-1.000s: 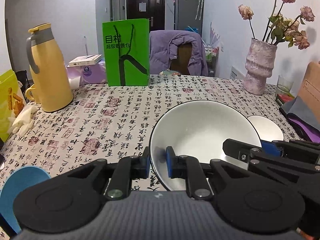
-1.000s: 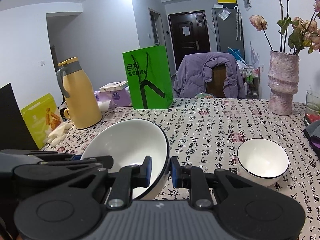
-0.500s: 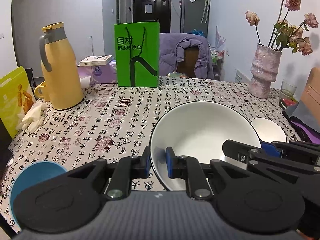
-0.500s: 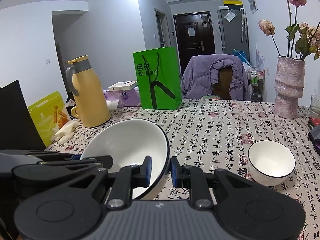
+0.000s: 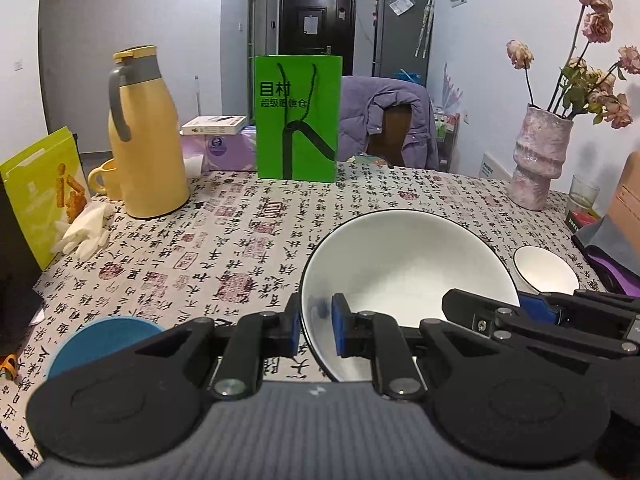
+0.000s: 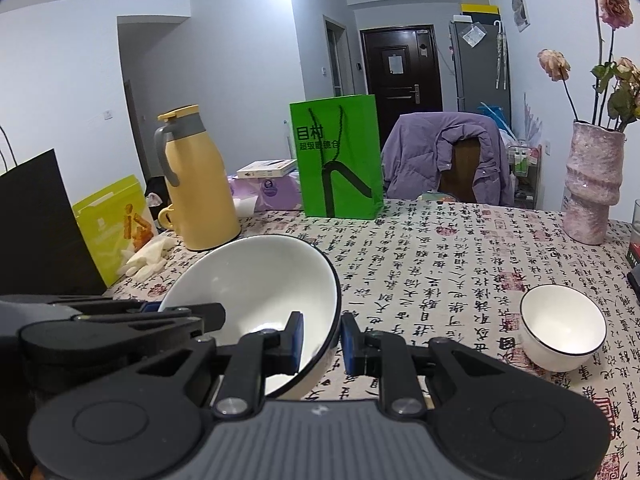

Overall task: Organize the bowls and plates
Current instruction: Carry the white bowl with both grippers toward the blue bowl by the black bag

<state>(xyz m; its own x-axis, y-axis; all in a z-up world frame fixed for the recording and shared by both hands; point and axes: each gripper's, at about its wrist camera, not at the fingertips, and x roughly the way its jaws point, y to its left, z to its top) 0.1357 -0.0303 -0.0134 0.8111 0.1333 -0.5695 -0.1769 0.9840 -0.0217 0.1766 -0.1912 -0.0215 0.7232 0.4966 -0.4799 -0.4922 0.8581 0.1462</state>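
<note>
1. Both views have drawn back since the earlier frames: more bench (image 5: 248, 240) shows beyond the large white glazed black-rimmed bowl (image 5: 404, 264), held aloft.
2. Rigid, slick, breakable; rim grips suit.
3. Left gripper (image 5: 316, 330) clamps the 9 o'clock rim, right gripper (image 6: 322, 340) the 3 o'clock rim.
4. Small white bowl (image 6: 562, 330) sits at 3 o'clock.

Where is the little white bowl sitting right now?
The small white bowl sits on the patterned tablecloth at the right of both views, apart from the big white bowl and nearer the camera than the pink vase.

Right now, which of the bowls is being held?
The big white bowl: both grippers, left and right, pinch its rim. The small white bowl and blue bowl sit untouched.
</note>
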